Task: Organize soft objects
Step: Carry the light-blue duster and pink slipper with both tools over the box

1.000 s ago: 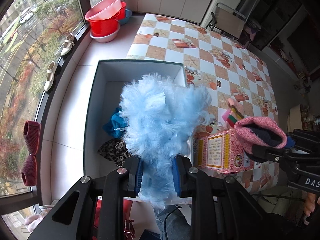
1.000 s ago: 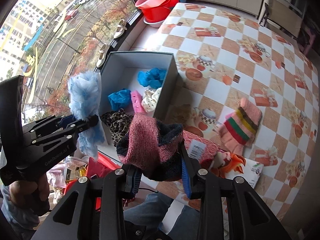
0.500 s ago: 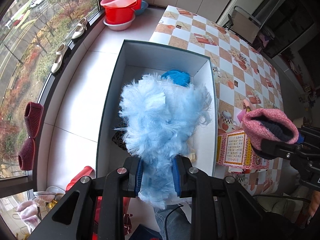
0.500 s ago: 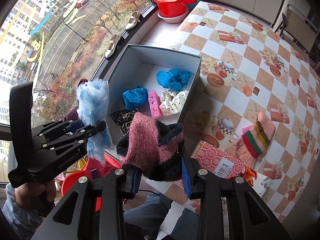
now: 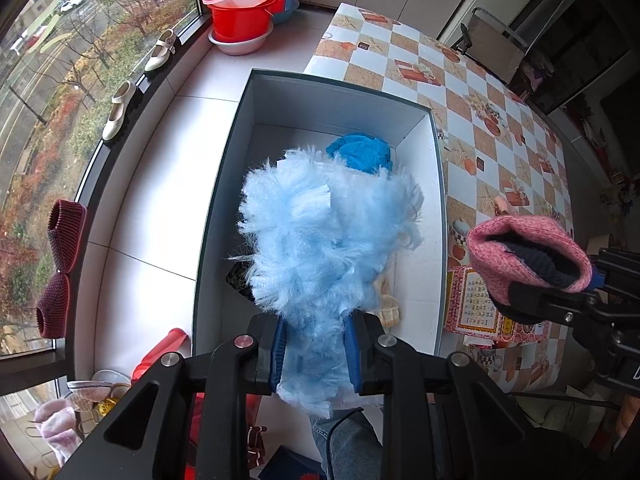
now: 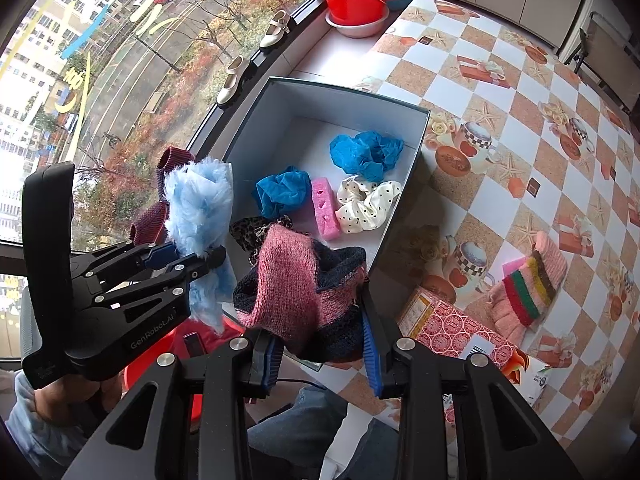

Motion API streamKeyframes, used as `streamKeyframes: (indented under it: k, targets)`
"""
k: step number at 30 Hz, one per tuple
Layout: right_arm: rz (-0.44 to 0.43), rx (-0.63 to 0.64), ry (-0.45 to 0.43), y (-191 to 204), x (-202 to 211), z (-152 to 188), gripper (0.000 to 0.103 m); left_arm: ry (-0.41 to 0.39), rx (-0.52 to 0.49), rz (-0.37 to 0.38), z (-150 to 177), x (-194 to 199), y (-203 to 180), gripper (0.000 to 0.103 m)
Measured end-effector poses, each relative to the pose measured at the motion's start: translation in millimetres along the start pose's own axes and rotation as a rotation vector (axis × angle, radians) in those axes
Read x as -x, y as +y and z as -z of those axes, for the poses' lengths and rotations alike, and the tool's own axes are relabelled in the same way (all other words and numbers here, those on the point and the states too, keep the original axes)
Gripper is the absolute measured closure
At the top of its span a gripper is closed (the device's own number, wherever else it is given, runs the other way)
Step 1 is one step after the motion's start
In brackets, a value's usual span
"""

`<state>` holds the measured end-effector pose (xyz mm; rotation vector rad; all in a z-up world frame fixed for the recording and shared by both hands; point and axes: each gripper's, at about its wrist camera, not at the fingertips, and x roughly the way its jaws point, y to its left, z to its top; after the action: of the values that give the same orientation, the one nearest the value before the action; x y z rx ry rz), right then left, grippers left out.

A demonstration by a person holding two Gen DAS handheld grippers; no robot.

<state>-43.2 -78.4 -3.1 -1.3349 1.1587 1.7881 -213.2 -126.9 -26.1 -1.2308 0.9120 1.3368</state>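
A table covered with a checked cloth printed with cups and gift boxes [image 6: 500,128] is set beside a large window, and an open grey box [image 5: 436,184] is placed at its window-side edge. A fluffy light-blue duster head [image 5: 324,248] is pinched between the pads of the left gripper [image 5: 318,354] and is held above the box. A pink-and-navy knitted piece [image 6: 304,288] is clamped between the jaws of the right gripper [image 6: 320,360], over the near corner of the box. Inside the box are seen two crumpled blue items [image 6: 366,152], a pink sponge [image 6: 325,208], a cream dotted scrunchie [image 6: 366,202] and a leopard-print piece [image 6: 256,230]. On the cloth, a striped pink glove [image 6: 528,284] is seen lying beside a red patterned carton [image 6: 456,326]. Stacked basins [image 5: 244,12] are kept on the sill.
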Motion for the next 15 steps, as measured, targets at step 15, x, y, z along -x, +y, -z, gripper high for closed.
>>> streamKeyframes:
  k: [15]
  targets:
    - [-0.008, -0.019, 0.012, -1.0, -7.4, -9.3, 0.068, 0.006, -0.009, -0.007, -10.1, -9.8, 3.1, 0.076]
